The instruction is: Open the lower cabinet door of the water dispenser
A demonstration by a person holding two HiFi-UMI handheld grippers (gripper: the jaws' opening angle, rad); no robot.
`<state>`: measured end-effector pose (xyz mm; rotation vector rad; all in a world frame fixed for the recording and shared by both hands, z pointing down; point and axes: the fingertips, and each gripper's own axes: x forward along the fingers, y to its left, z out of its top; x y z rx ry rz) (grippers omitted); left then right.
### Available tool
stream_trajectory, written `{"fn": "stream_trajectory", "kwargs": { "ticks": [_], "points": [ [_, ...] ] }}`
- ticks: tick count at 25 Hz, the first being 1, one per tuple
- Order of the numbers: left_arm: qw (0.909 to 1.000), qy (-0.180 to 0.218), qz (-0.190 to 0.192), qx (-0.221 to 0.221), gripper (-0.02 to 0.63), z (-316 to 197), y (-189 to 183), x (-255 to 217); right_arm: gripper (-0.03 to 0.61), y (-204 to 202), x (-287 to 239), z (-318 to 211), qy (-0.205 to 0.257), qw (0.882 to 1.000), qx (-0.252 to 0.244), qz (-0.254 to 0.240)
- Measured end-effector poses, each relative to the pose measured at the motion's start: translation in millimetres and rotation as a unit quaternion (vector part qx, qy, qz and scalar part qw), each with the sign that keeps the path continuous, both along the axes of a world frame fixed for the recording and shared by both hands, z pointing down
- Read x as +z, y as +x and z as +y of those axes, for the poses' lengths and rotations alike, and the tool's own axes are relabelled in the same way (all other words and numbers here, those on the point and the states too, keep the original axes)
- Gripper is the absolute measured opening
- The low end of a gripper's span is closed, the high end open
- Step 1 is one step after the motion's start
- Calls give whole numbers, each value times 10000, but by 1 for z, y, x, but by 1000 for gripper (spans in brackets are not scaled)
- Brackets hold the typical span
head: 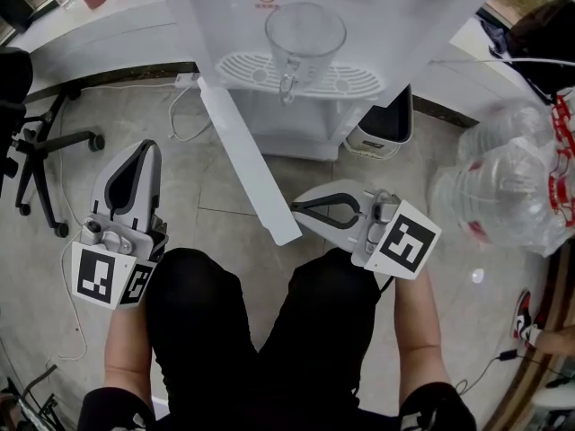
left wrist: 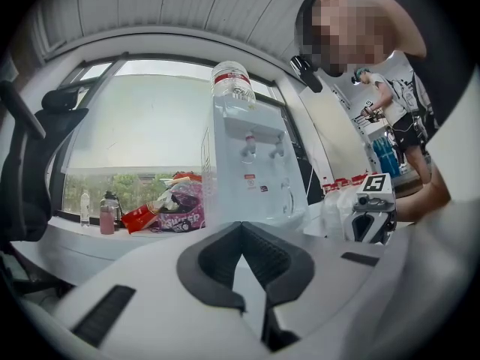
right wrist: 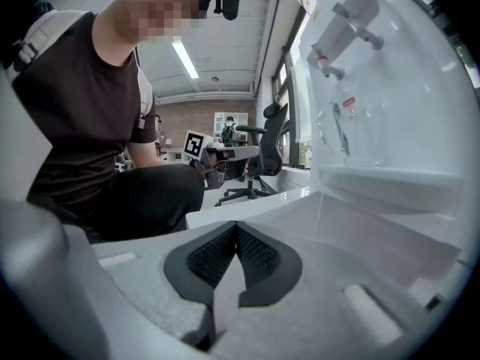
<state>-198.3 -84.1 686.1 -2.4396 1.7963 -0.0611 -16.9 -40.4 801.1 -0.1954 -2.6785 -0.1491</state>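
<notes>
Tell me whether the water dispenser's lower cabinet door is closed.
No, the lower cabinet door stands swung out from the water dispenser, toward the person.

trousers (head: 207,330) black | top (right wrist: 75,111) dark, seemingly short-sleeved | left gripper (head: 142,147), right gripper (head: 298,207) white

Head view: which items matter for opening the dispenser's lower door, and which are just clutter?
Job:
white water dispenser
white lower cabinet door, already swung out
right gripper, shut, near the door's edge
left gripper, shut

Lying about:
clear glass jug on the drip tray
black office chair
clear empty water bottles
white bin
</notes>
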Motion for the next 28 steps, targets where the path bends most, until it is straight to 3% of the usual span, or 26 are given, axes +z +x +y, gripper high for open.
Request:
{"fn": "stream_trajectory", "kwargs": {
  "ticks": [14,28],
  "points": [
    [9998,-73,-89,-163,8,5,-24,0,5,-45,-5,26,-267,9975,-647,-115],
    [10000,-36,63,-31,8,-1,-29,7,5,-77,-7,40,-363,9928,-1132,-133]
  ]
}}
